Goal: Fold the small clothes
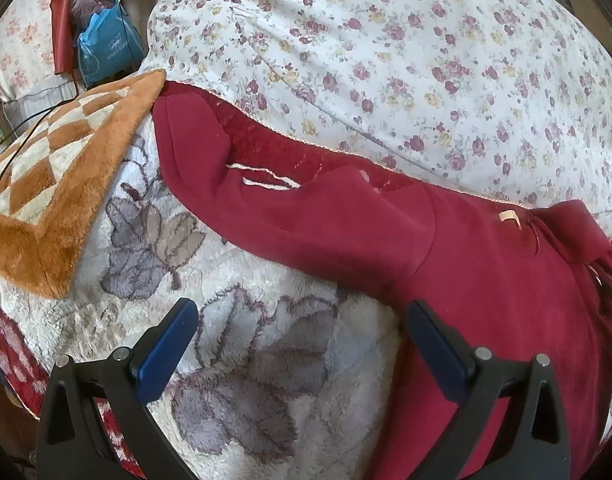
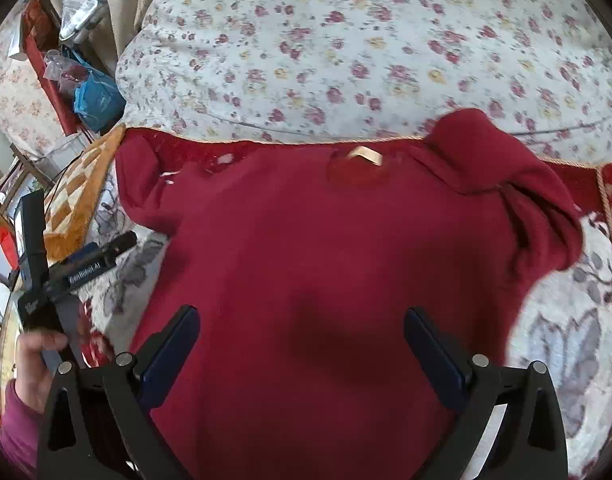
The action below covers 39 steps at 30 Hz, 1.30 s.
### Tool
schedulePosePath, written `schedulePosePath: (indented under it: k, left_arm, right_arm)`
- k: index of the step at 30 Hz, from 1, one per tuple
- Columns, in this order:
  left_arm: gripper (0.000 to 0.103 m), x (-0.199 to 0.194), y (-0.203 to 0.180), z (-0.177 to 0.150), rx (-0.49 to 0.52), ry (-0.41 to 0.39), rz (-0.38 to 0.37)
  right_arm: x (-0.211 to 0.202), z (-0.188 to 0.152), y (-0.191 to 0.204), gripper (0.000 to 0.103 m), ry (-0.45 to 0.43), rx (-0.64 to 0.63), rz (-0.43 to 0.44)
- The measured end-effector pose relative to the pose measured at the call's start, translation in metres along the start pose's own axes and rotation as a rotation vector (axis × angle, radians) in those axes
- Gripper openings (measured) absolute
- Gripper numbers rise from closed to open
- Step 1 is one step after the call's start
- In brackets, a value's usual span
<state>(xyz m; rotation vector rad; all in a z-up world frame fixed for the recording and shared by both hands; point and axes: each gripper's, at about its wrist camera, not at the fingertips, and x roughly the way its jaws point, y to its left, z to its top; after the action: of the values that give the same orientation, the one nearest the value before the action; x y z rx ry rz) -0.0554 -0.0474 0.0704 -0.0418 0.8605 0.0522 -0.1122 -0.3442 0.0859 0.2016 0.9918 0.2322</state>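
Note:
A dark red sweater [image 2: 326,248] lies spread flat on a white fleece blanket with grey flowers [image 1: 273,344]. Its collar with a beige tag [image 2: 364,155] is at the far side. One sleeve [image 1: 233,184] stretches out to the left; the other sleeve [image 2: 518,200] is folded in at the right. My left gripper [image 1: 301,312] is open and empty, above the blanket beside the left sleeve and the sweater's left side. My right gripper [image 2: 301,320] is open and empty, above the middle of the sweater's body. The left gripper also shows in the right wrist view [image 2: 93,256], held in a hand.
A large floral duvet [image 1: 406,52] is piled behind the sweater. An orange and cream checked fleece cushion [image 1: 53,184] lies at the left. Blue and clear plastic bags [image 1: 105,44] hang by the far left. A red blanket edge with cord trim [image 2: 610,200] runs at the right.

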Motion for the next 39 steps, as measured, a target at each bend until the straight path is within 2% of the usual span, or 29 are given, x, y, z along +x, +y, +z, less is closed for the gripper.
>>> schedulePosePath:
  k: [11, 22, 29, 39]
  left_arm:
    - [0.103, 0.003, -0.001, 0.003, 0.003, 0.003, -0.002]
    - [0.103, 0.009, 0.002, 0.005, -0.018, 0.012, 0.017]
    - [0.103, 0.009, -0.005, 0.006, 0.000, 0.008, 0.008]
    - [0.103, 0.010, -0.015, 0.007, 0.019, 0.004, 0.001]
  right_arm:
    - [0.023, 0.012, 0.006, 0.103, -0.009, 0.014, -0.062]
    - [0.036, 0.011, 0.014, 0.103, -0.002, -0.028, -0.071]
    - [0.040, 0.012, 0.004, 0.103, -0.004, 0.001, -0.110]
    - [0.044, 0.010, -0.002, 0.103, 0.001, 0.022, -0.117]
